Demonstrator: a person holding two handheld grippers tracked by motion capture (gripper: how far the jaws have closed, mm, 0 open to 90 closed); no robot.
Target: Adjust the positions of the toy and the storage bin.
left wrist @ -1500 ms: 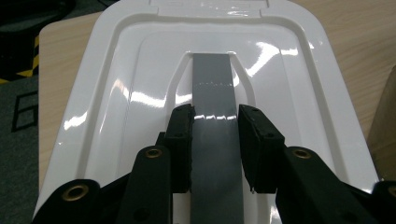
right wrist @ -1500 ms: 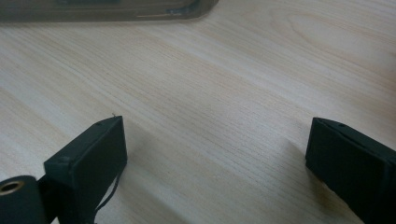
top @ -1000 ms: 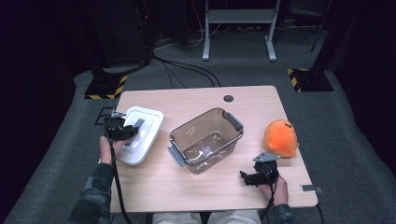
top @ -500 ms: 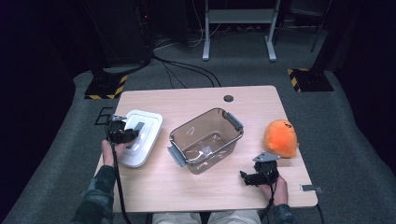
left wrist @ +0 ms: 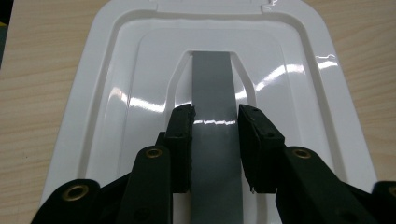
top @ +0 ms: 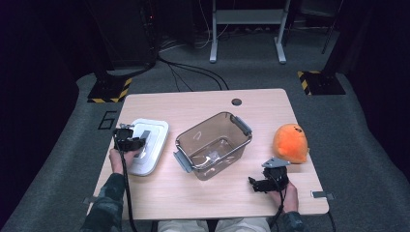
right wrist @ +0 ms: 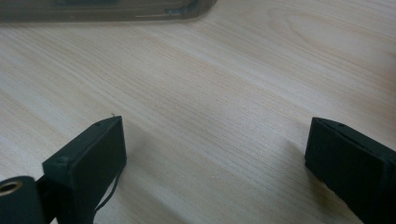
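Left gripper view: the left gripper [left wrist: 215,140] has its jaws set on either side of the grey handle strip [left wrist: 212,84] of a white lid [left wrist: 116,93], touching its edges and pinching it. The lid lies flat on the desk [top: 208,104] at the left. In the right gripper view, the right gripper [right wrist: 215,154] has its jaws spread wide over bare wood, holding nothing. From the high view, a clear container [top: 212,145] with grey latches stands mid-desk between the two grippers, and an orange plush toy [top: 290,143] sits just beyond the right gripper, near the right edge.
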